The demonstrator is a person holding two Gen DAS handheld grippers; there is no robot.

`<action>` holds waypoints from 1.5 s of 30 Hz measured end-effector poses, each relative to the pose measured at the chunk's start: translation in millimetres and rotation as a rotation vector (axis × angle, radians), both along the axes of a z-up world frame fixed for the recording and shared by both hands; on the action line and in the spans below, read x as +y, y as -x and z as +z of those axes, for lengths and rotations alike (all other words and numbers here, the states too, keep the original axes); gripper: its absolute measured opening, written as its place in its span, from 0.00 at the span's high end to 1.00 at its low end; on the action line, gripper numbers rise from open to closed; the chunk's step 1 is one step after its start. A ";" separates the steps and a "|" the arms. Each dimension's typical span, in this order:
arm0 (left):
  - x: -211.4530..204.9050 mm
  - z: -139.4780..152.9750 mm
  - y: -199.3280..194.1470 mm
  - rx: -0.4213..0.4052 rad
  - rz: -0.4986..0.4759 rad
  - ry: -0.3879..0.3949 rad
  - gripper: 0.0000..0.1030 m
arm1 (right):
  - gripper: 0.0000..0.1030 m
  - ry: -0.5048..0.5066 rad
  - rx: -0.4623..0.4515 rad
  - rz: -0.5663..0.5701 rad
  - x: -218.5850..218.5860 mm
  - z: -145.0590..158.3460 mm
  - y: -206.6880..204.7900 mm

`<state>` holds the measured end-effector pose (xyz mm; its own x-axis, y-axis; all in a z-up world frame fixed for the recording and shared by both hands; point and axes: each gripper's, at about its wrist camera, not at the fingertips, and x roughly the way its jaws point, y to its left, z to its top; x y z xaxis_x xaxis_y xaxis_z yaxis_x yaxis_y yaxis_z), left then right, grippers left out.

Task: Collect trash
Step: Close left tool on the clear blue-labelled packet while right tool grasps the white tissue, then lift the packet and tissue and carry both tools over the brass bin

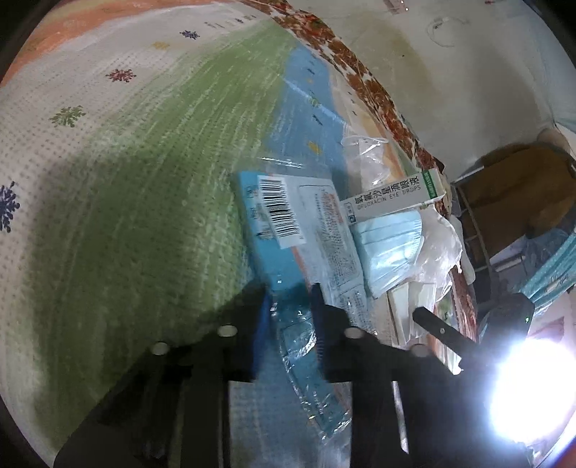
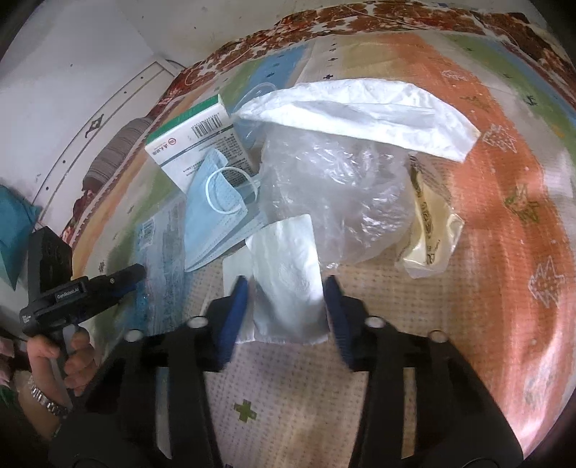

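Note:
In the left wrist view, my left gripper (image 1: 289,300) is shut on the near end of a blue plastic packet with a barcode label (image 1: 288,230), which lies on the mat. Beyond it lie a blue face mask (image 1: 390,248) and an eye-drops box (image 1: 392,196). In the right wrist view, my right gripper (image 2: 286,293) is open, its jaws either side of a folded white tissue (image 2: 288,284). Ahead lie a clear plastic bag (image 2: 334,194), a white bag (image 2: 363,111), a yellow wrapper (image 2: 432,230), the mask (image 2: 212,212) and the box (image 2: 198,144).
All lies on a patterned mat (image 2: 504,180) on a floral cloth (image 2: 360,21). A white wall (image 2: 72,72) stands at the left. My left gripper (image 2: 122,279) and hand show at the left of the right wrist view. A bright light glares (image 1: 529,388) low right.

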<state>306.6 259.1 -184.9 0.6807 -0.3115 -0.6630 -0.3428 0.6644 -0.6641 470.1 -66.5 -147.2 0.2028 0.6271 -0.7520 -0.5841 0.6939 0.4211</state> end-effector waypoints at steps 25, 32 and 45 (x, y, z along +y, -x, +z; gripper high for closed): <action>-17.2 67.5 34.8 0.021 0.030 -0.099 0.99 | 0.94 0.104 -0.080 0.051 -17.1 63.6 49.3; -39.6 97.7 45.2 0.021 0.052 -0.211 0.99 | 0.94 0.162 -0.157 0.053 -37.1 83.8 76.9; -87.5 135.7 64.8 0.033 0.019 -0.310 0.99 | 0.95 0.171 -0.253 0.047 -76.3 121.4 114.1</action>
<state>241.9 171.5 -49.2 0.6610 -0.0783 -0.7463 -0.3752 0.8268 -0.4190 356.0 -142.9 -25.9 0.3710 0.5091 -0.7766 -0.6890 0.7116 0.1374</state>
